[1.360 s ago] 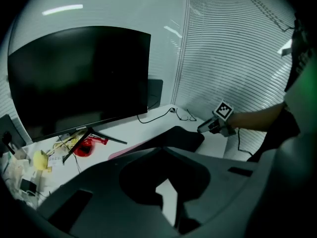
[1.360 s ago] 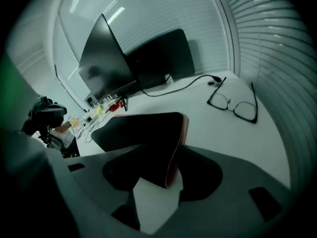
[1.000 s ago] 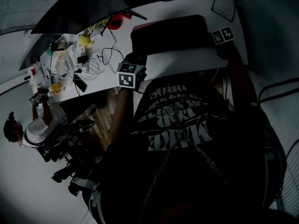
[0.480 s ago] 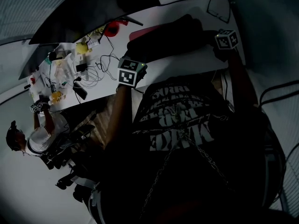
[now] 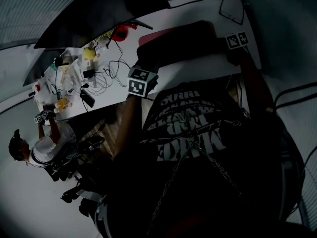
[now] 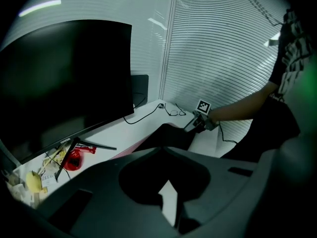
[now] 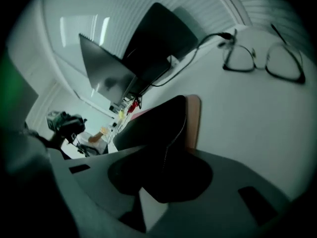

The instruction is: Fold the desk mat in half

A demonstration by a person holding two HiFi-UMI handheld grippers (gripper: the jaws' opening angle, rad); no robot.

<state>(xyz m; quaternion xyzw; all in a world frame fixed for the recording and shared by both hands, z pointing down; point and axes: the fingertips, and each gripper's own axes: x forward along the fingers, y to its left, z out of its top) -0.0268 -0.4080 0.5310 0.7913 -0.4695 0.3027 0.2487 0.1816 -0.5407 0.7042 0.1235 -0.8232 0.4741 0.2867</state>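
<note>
Desk mat [image 5: 178,36] is seen on the white desk [image 5: 198,11], in front of the dark monitor [image 6: 64,78]; its long axis is laid left-to-right along the desk, from one gripper to the other.

Left gripper [image 5: 143,72] is closed, with the mat's black edge pinched between the jaws at the mat's left end; right gripper [image 5: 236,46] is likewise closed on the mat, at the right end, and the black sheet is seen running straight into its jaws in the right gripper view.

The stretch of mat between the two grippers is held raised off the desk as a black flap [image 7: 158,128]; a pink strip [image 7: 193,123] of the mat is shown flat on the desk just beyond the flap, also visible in the head view [image 5: 154,33].

Key relation: the uncovered pink strip lies on the far side of both grippers, toward the monitor; the held edge is parallel to the long axis, so the fold is judged to run lengthwise, with both ends to be carried away from the body together and set down on the strip.

Neither gripper is clearly nearer; the right end seems slightly further up the desk, so skew is the risk if the ends are not laid level.

Glasses [image 7: 262,58] lie on the desk past the mat's right end, apart from it; cables and clutter [image 5: 74,71] are kept to the desk's left end, well apart.
</note>
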